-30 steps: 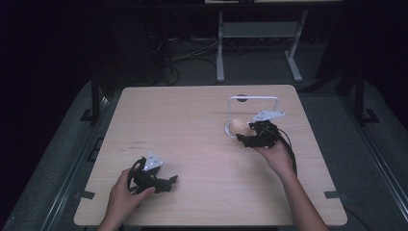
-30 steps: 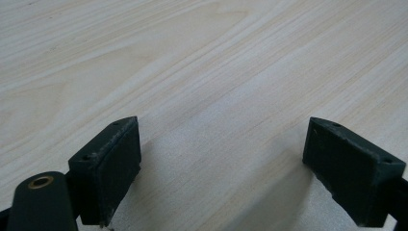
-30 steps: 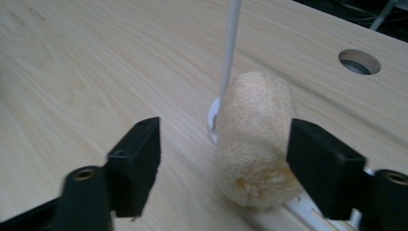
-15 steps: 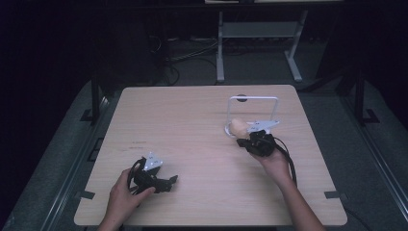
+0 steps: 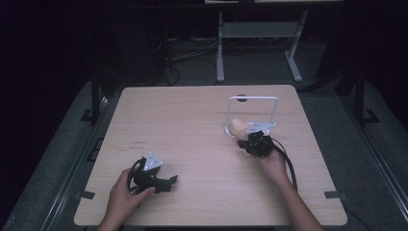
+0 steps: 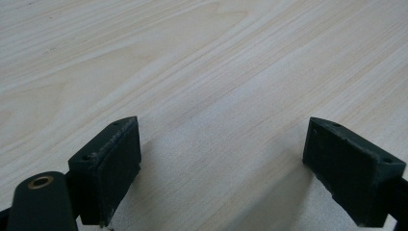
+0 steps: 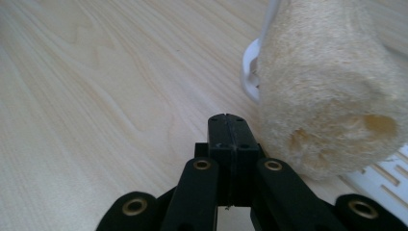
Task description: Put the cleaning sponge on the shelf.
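Observation:
A beige, rough, sponge-like roll [image 5: 236, 127] lies on the white base of a wire stand [image 5: 253, 98] at the table's right. In the right gripper view the roll [image 7: 327, 86] is close on the right, over the white base [image 7: 250, 72]. My right gripper [image 5: 244, 141] is just in front of the roll. Its jaws are shut [image 7: 227, 127] with nothing between them, beside the roll and not on it. My left gripper [image 5: 172, 182] rests low near the front left, its jaws wide open [image 6: 221, 159] over bare wood.
The light wooden table [image 5: 192, 125] has dark floor around it and a white metal frame [image 5: 260, 33] beyond its far edge. A black cable [image 5: 288, 166] trails from the right gripper along the forearm.
The right gripper has drawn back slightly toward the near edge, away from the roll. The roll and the left gripper have stayed put.

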